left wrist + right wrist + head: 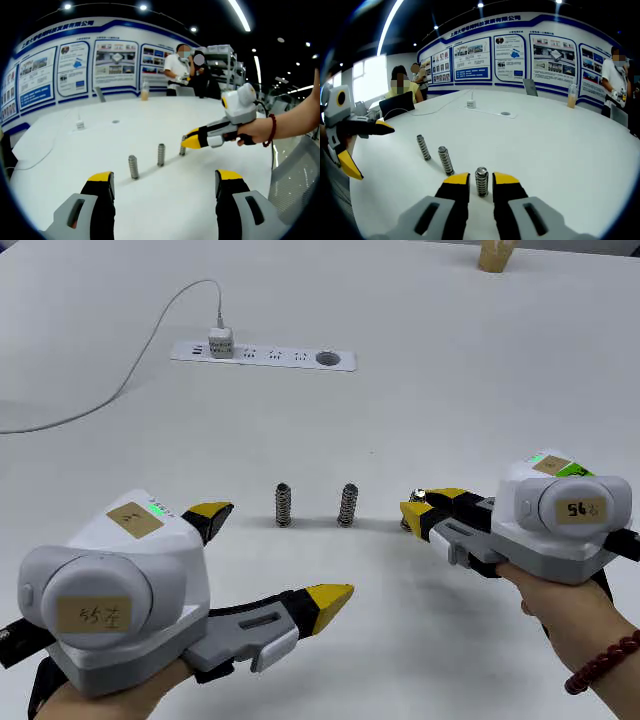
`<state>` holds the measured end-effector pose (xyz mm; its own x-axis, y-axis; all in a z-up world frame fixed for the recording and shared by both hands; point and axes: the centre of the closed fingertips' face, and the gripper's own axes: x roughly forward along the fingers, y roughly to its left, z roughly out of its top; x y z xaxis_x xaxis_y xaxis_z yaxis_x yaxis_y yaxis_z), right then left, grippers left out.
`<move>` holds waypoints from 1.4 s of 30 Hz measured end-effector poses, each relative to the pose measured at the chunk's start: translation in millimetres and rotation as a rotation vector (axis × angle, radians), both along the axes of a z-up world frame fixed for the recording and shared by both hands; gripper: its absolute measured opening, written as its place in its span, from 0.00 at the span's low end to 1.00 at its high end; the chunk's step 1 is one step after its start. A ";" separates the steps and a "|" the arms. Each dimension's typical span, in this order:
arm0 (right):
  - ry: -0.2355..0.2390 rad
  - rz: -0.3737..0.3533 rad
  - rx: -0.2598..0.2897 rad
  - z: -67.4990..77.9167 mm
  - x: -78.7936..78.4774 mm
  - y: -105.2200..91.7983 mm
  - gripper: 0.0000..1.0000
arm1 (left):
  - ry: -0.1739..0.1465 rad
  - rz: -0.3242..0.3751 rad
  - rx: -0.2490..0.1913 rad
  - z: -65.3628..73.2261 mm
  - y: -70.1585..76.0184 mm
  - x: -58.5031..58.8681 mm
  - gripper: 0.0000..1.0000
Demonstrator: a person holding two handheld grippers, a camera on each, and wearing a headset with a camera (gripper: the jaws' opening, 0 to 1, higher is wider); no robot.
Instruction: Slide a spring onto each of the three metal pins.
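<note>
Three metal pins stand in a row on the white table, each with a spring around it: the left spring (284,505), the middle spring (348,505) and the third spring (481,182). My right gripper (481,181) sits low at the third pin, its yellow jaws close on either side of that spring with a thin gap showing on each side. In the head view the right gripper (413,510) comes in from the right and hides most of that pin. My left gripper (272,550) hovers wide open in front of the row, holding nothing.
A white power strip (263,355) with a plugged charger and a trailing cable lies at the far side of the table. A cup (496,254) stands at the far edge. People sit and stand beyond the table (560,145).
</note>
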<state>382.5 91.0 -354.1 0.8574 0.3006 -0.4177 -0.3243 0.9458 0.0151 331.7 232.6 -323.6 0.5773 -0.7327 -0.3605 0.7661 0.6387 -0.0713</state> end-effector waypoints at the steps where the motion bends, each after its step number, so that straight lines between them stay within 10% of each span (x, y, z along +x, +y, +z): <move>1: -0.001 -0.002 0.002 1.8 -0.4 -0.2 0.21 | 0.002 0.002 0.000 0.2 0.3 0.1 0.85; 15: -0.023 0.045 0.042 37.8 -20.8 4.2 0.36 | 0.008 0.013 0.034 4.5 7.2 1.6 0.85; 42: 0.016 0.095 0.074 51.7 -78.0 8.3 0.65 | 0.003 0.034 0.054 17.1 31.0 -10.8 0.89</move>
